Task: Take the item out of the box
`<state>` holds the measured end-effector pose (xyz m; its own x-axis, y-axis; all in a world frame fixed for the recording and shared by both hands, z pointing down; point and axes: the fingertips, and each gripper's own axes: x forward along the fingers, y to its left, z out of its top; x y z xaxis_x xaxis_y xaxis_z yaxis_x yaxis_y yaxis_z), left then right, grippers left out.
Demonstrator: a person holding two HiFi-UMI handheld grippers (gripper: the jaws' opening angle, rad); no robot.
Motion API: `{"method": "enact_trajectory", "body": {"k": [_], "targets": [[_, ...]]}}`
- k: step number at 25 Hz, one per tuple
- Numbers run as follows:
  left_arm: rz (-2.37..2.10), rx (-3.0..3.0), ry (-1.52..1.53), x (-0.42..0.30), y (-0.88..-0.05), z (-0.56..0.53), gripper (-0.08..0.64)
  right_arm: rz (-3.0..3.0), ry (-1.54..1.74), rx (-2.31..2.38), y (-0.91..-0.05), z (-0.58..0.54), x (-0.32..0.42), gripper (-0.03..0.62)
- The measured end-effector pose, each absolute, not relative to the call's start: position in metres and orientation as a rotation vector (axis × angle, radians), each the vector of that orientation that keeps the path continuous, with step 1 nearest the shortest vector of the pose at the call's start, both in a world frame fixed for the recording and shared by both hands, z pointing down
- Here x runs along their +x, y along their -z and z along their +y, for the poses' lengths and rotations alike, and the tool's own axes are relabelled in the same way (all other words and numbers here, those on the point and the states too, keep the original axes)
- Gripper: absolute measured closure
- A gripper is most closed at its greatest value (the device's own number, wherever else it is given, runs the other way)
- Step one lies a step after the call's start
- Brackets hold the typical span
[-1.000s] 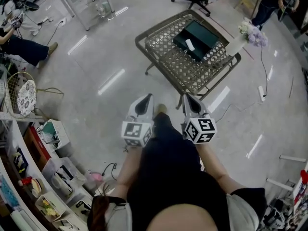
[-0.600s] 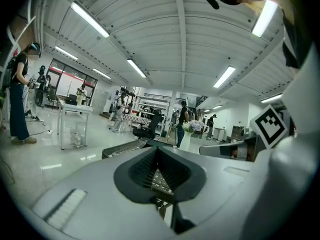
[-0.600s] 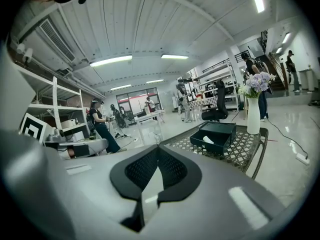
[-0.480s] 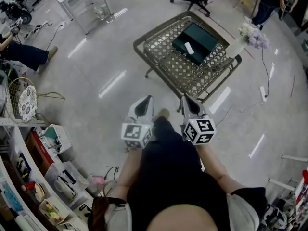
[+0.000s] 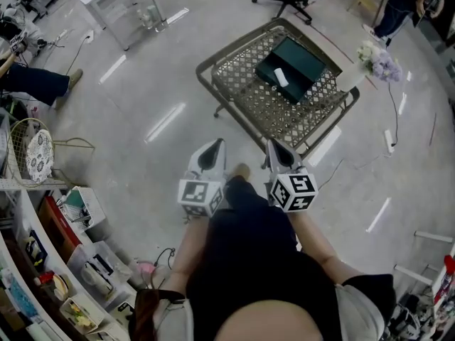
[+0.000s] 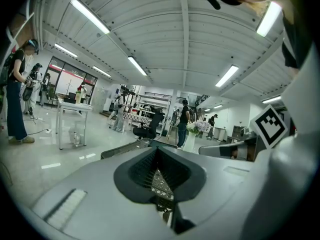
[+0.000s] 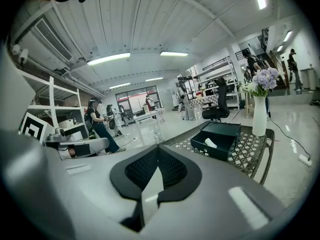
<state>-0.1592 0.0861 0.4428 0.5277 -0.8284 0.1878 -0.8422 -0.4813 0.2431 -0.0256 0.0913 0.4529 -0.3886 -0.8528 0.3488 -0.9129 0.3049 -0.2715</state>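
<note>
Item [image 5: 281, 77] sits in the open box [image 5: 299, 56] on the mesh desk [image 5: 249, 99]
Left gripper [image 5: 215, 143] and right gripper [image 5: 274, 143] hang side by side, well short of the desk, both sets of fingers closed, nothing in them.

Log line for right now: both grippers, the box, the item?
left gripper: shut, empty | right gripper: shut, empty | both: short of table | box: open, on table | white item: inside box, untouched

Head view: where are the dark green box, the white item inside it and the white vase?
Dark green box [image 5: 303, 57]: head view, inner floor.
White item [image 5: 281, 77]: head view, middle.
White vase [image 5: 349, 77]: head view, body.
</note>
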Motion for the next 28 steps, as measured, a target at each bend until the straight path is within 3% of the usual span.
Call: {"method": "enact_trajectory", "body": {"k": [28], "targets": [[-1.315, 2.467, -0.117, -0.132, -0.455, -0.057, 0.549, -2.371, -0.738, 1.678, -0.472, -0.038, -0.005, 0.592]]}}
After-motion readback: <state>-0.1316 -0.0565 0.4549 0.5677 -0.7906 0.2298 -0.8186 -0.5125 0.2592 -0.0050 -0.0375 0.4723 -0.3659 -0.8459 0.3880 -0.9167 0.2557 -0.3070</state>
